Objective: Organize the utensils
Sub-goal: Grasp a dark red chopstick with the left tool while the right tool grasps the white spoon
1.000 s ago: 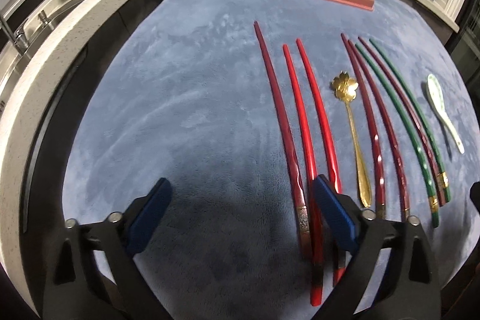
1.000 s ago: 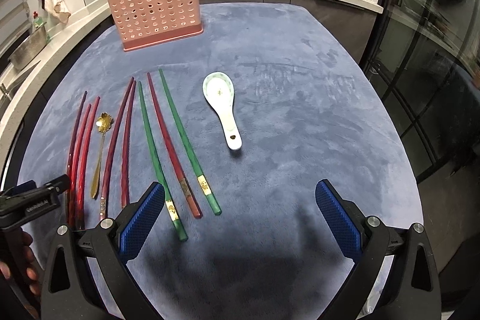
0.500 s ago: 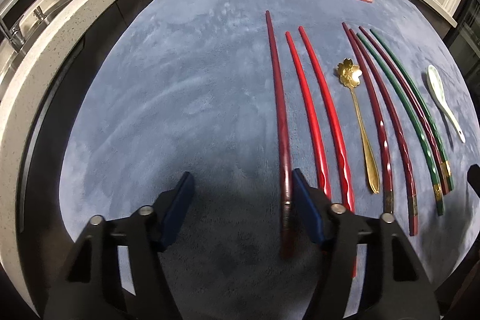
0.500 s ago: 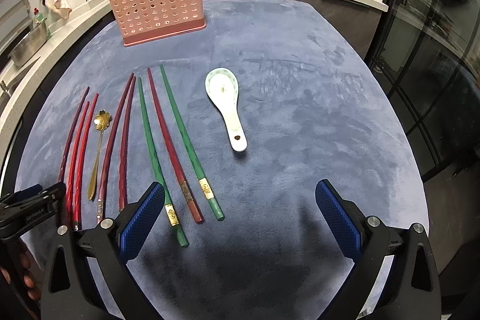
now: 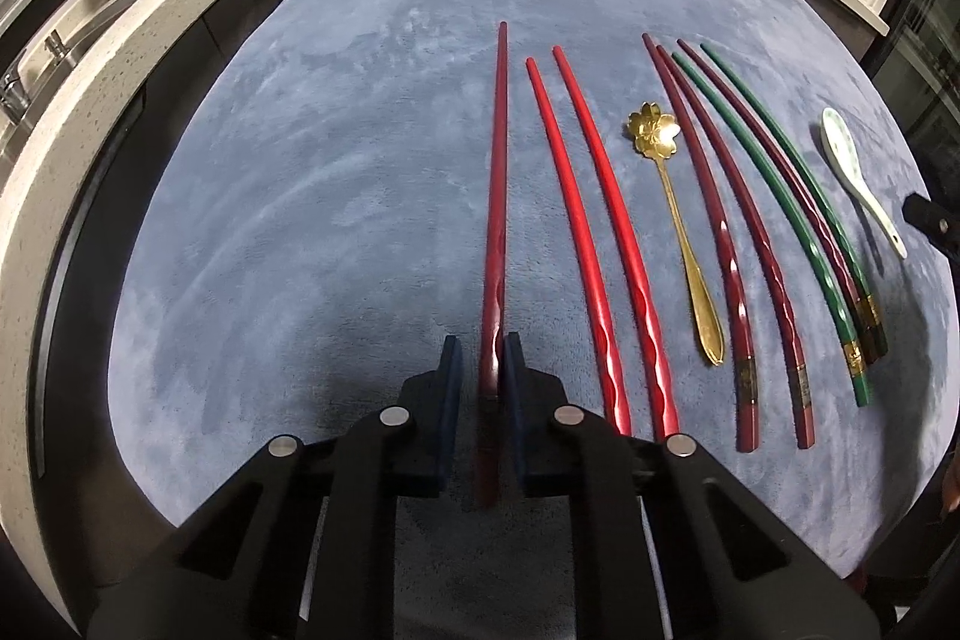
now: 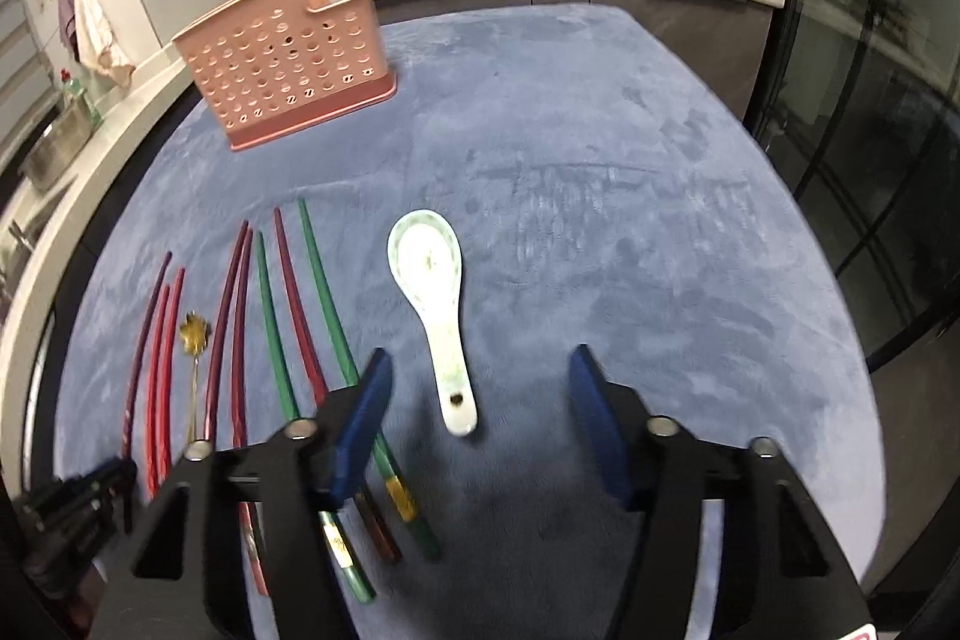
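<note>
Left tongs (image 5: 480, 376) closing on dark red chopstick (image 5: 497, 196) near its thick end — right pad touching, small gap on left, so not yet pinched. Right tongs (image 6: 477, 421) half-spread, closing around white spoon (image 6: 433, 292) handle, pads well clear. You're taking both by handles, likely for lifting toward pink caddy (image 6: 288, 70) standing at far side of blue tabletop (image 6: 600, 172). Remaining chopsticks and gold spoon (image 5: 672, 196) lying in row between.
</note>
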`<action>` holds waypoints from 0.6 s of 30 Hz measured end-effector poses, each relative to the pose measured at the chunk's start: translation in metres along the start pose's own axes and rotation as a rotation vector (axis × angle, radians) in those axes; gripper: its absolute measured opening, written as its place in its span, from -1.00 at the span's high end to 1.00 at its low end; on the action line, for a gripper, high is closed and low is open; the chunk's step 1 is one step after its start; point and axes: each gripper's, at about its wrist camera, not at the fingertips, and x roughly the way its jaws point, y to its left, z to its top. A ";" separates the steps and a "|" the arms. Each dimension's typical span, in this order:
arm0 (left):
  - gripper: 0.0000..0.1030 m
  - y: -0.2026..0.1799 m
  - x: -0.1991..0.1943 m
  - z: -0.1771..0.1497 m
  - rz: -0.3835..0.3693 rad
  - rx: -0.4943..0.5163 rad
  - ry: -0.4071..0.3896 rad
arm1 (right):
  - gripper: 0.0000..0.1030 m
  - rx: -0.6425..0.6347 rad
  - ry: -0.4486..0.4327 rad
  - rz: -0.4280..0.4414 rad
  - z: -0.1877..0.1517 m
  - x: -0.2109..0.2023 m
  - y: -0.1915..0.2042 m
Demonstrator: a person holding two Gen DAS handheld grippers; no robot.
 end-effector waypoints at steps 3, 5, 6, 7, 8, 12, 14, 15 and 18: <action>0.73 0.000 0.000 -0.001 0.002 0.009 -0.006 | 0.27 0.018 0.027 0.028 0.003 0.012 -0.003; 0.73 0.000 0.001 0.000 0.005 0.012 -0.009 | 0.38 0.021 0.042 0.039 0.002 0.018 -0.003; 0.73 -0.001 0.002 0.000 0.007 0.013 -0.010 | 0.50 0.021 0.052 0.046 0.001 0.021 -0.003; 0.73 -0.001 0.002 0.000 0.008 0.015 -0.011 | 0.55 0.023 0.061 0.055 0.001 0.025 -0.003; 0.73 0.000 0.002 0.000 0.008 0.015 -0.012 | 0.65 0.027 0.073 0.065 0.000 0.028 -0.003; 0.73 -0.001 0.003 -0.001 0.012 0.019 -0.018 | 0.69 0.030 0.082 0.082 -0.003 0.035 -0.003; 0.74 -0.002 0.003 -0.001 0.013 0.021 -0.021 | 0.70 0.027 0.084 0.085 -0.004 0.037 -0.002; 0.74 -0.002 0.003 -0.001 0.014 0.023 -0.024 | 0.70 0.028 0.087 0.088 -0.005 0.039 -0.002; 0.74 -0.003 0.003 -0.001 0.016 0.026 -0.032 | 0.71 0.028 0.081 0.096 -0.008 0.040 -0.002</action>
